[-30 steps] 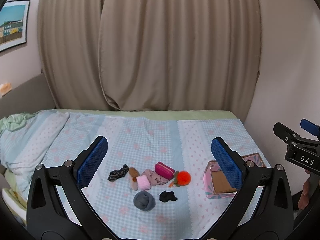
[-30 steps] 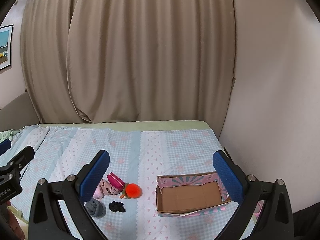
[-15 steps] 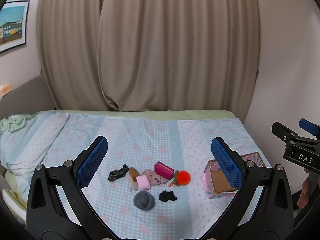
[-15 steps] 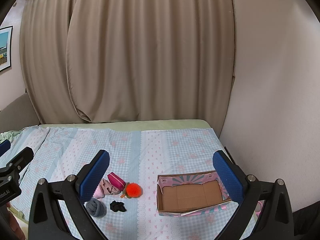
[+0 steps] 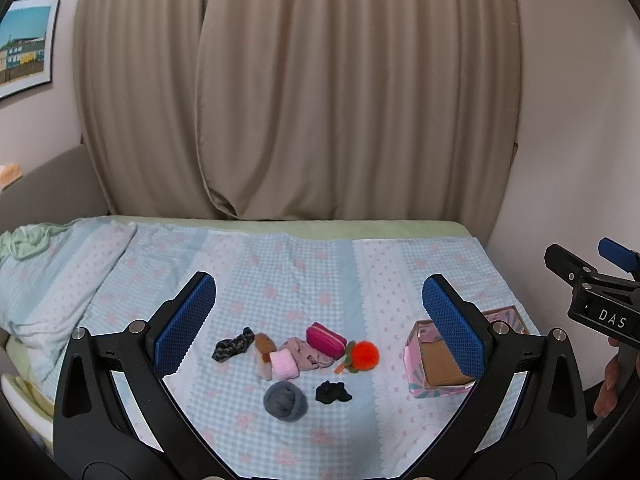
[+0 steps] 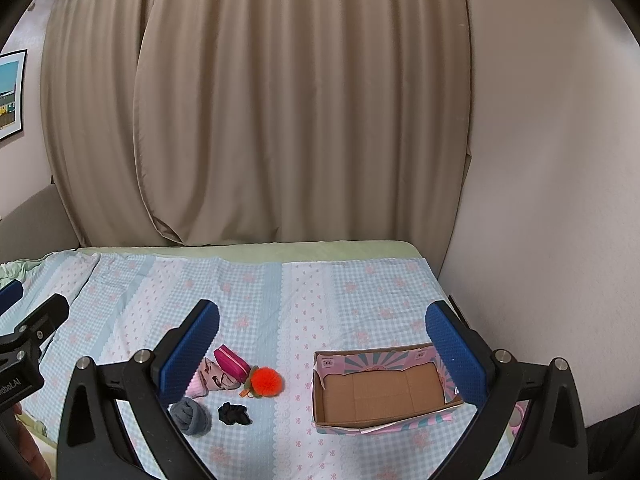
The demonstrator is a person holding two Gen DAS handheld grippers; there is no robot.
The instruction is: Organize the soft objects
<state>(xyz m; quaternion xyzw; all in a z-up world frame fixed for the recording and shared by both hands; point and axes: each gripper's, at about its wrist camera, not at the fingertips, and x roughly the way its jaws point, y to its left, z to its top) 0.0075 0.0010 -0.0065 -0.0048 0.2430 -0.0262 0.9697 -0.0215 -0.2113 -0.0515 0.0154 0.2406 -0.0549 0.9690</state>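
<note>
A cluster of soft items lies on the bed: a grey rolled sock [image 5: 285, 400] [image 6: 191, 416], a black scrunchie [image 5: 333, 392] [image 6: 234, 414], an orange pom-pom [image 5: 363, 355] [image 6: 266, 381], a magenta pouch [image 5: 326, 340] [image 6: 231, 363], pink socks [image 5: 295, 358] [image 6: 210, 378], a brown plush [image 5: 264, 346] and a dark patterned scrunchie [image 5: 233, 345]. An open pink cardboard box [image 5: 438, 364] [image 6: 380, 394] sits to their right, with nothing in it. My left gripper [image 5: 318, 330] and right gripper [image 6: 322, 356] both hover open above the bed, holding nothing.
The checked blue-and-pink bedspread [image 5: 304, 272] covers the bed; a bunched duvet [image 5: 44, 280] lies at the left. Beige curtains [image 5: 300, 100] hang behind, a wall [image 6: 540, 200] borders the right side, and a framed picture [image 5: 24, 44] hangs on the left.
Both grippers have stayed open and almost still; the views have shifted only slightly. Nothing on the bed has moved.
</note>
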